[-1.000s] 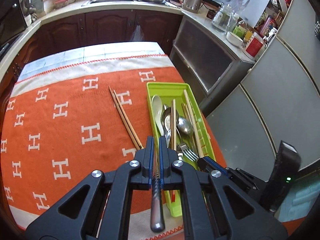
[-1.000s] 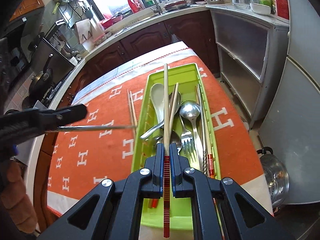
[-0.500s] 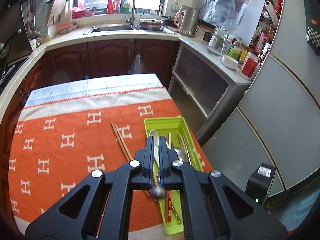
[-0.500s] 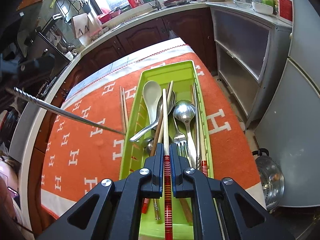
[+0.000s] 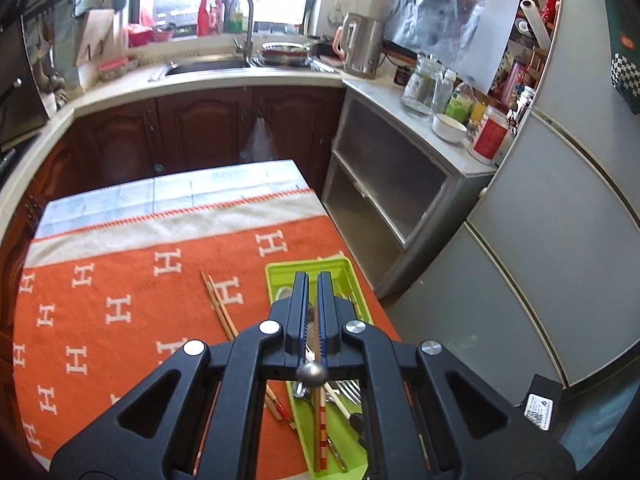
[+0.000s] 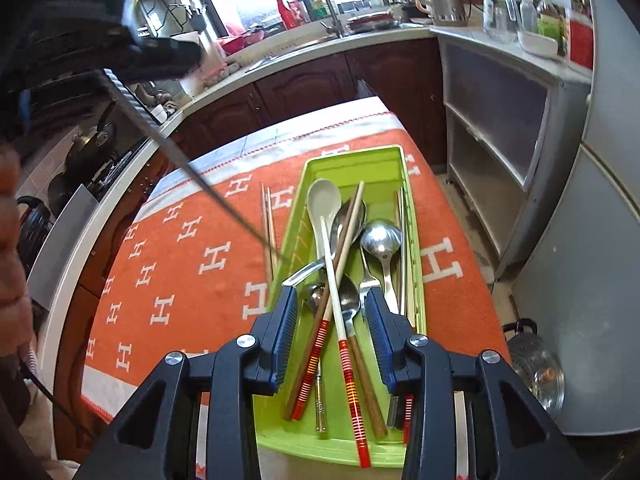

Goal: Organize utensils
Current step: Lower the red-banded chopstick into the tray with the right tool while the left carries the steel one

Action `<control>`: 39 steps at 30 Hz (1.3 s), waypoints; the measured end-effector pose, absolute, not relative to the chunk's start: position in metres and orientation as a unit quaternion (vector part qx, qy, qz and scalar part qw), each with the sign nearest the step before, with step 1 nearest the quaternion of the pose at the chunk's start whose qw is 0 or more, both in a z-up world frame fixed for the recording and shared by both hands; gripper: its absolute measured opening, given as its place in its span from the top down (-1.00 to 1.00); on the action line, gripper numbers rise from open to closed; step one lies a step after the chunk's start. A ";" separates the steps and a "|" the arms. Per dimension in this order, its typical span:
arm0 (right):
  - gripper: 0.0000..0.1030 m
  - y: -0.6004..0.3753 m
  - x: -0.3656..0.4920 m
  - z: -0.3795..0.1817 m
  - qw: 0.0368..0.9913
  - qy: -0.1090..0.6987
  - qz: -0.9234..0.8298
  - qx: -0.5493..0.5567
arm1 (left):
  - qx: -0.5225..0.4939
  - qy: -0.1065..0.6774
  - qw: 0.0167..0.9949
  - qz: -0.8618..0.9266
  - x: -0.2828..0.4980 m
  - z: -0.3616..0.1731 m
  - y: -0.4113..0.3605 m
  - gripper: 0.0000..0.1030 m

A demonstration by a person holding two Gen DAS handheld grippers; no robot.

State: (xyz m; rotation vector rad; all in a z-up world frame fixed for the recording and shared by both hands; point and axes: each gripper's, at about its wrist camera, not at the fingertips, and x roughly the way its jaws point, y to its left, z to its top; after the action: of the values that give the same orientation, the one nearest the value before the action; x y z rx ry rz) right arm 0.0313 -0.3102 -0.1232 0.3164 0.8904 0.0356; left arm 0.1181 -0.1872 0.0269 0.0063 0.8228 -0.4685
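Cloth: your orange blanket with white H letters [image 6: 188, 276] covers the table; its pale border lies on the side nearer the sink.
Tray: the long lime-green plastic tray [image 6: 352, 162] sits on the cloth's right part, just below both your grippers.
Tray contents: 1 white ceramic spoon [image 6: 324, 200], steel spoons, 1 steel fork [image 6: 370, 280] and red-banded chopsticks [image 6: 348, 364] lie crossed inside it.
Loose pair: 2 plain wooden chopsticks [image 5: 218, 304] lie on the cloth just left of the tray.
Right gripper [image 6: 332, 312]: your jaws are opening, pads clear of the chopsticks between them.
Left gripper [image 5: 313, 296]: your fingers are clamped narrow on a thin metal chopstick with a ball end [image 5: 313, 374], raised above the tray.
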 end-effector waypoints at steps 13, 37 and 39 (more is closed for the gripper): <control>0.33 -0.308 0.047 -0.130 0.879 0.442 0.044 0.174 | 0.006 0.363 0.903 -0.230 0.116 0.006 -0.206 0.96; 0.50 -0.323 0.058 -0.154 0.874 0.447 0.014 0.190 | 0.013 0.328 0.921 -0.209 0.170 -0.033 -0.226 0.96; 0.50 -0.324 0.057 -0.155 0.874 0.447 0.014 0.190 | 0.012 0.344 0.914 -0.216 0.167 -0.042 -0.222 0.96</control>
State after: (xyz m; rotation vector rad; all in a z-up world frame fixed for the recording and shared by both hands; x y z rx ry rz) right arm 0.0569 -0.3243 -0.1551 0.3972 0.9341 0.0289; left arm 0.1669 -0.2221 -0.0416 0.0255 0.7085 -0.4458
